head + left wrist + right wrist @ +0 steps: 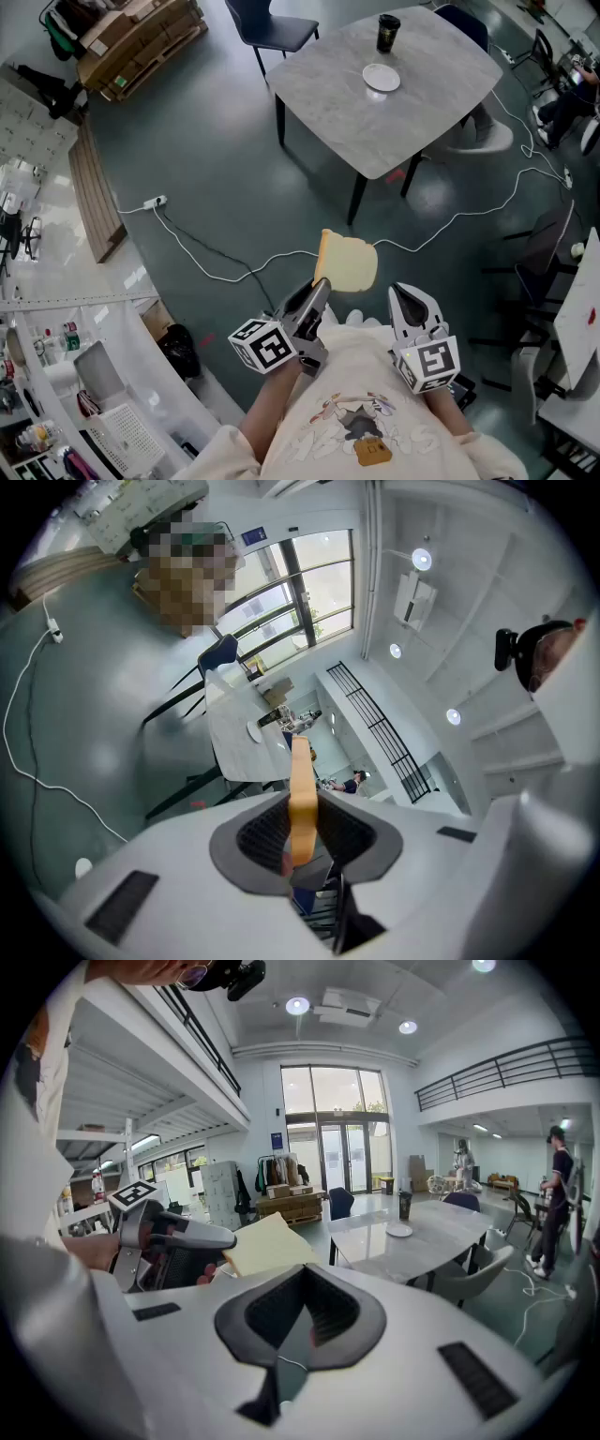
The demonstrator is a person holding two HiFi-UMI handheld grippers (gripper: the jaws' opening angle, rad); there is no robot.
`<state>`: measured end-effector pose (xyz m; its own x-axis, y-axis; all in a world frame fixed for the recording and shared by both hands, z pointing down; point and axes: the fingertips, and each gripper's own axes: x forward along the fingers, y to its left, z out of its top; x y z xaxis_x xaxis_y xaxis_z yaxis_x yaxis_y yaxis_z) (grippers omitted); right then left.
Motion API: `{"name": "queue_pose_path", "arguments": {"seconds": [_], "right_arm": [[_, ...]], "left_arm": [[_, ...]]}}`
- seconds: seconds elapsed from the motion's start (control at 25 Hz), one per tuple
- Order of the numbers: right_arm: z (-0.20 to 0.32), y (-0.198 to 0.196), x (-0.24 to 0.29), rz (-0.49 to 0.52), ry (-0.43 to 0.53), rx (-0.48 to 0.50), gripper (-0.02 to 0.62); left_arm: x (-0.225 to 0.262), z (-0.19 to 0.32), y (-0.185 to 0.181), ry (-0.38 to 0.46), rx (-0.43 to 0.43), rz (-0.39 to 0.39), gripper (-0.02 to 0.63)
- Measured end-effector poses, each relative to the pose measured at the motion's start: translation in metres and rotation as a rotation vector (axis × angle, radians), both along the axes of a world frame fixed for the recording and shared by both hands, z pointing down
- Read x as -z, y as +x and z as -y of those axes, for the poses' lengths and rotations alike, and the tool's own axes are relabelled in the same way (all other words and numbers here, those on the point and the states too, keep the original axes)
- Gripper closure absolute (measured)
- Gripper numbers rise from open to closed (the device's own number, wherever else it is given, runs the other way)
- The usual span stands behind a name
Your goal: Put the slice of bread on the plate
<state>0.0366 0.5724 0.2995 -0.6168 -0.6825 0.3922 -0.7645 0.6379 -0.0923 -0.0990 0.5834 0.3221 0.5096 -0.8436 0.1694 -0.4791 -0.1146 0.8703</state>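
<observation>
Closest under the head camera, a cream printed cloth shirt (361, 427) is filling the bottom edge. Just beyond it the left gripper (317, 292), hard grey plastic with a black-and-white marker cube, is pinching the lower edge of a pale yellow, soft-looking, square-cut slice of bread (349, 262) with a rounded top, which is standing up from the jaws over the glossy dark green floor (206, 169). Beside it the right gripper (405, 298) is hanging empty. A small round white plate (382, 78) is sitting on a grey stone-patterned table (328, 94) with rounded corners, near a dark cylindrical cup (388, 33). Plate and bread are lying well apart, so the coming move is likely calling for a long carry forward by the left hand. Moving to the left gripper view, the left gripper (302, 806) is pressing its ribbed dark pads on both faces of the slice of bread (300, 771), seen edge-on, its long axis pointing away toward the table (236, 755), where the plate (254, 731) is showing just left of that line. Turning to the right gripper view, the right gripper (305, 1274) is showing its jaws together with nothing between them. The slice of bread (269, 1248) is jutting flat from the left gripper (220, 1241) at the left, and the plate (398, 1230) is lying far ahead on the table (437, 1248).
</observation>
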Motion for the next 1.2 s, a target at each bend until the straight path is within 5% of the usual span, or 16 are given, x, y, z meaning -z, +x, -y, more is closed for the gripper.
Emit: {"name": "queue_pose_path", "arguments": {"seconds": [0.52, 0.76, 1.2], "right_arm": [[-0.057, 0.070, -0.005, 0.133, -0.102, -0.125, 0.592], [-0.035, 0.086, 0.001, 0.291, -0.140, -0.150, 0.592], [-0.019, 0.039, -0.005, 0.264, -0.167, -0.109, 0.592]], "left_arm": [[0.011, -0.054, 0.086, -0.092, -0.078, -0.015, 0.514], [0.011, -0.040, 0.094, -0.089, -0.077, -0.021, 0.514], [0.001, -0.028, 0.055, -0.101, -0.073, -0.060, 0.512]]}}
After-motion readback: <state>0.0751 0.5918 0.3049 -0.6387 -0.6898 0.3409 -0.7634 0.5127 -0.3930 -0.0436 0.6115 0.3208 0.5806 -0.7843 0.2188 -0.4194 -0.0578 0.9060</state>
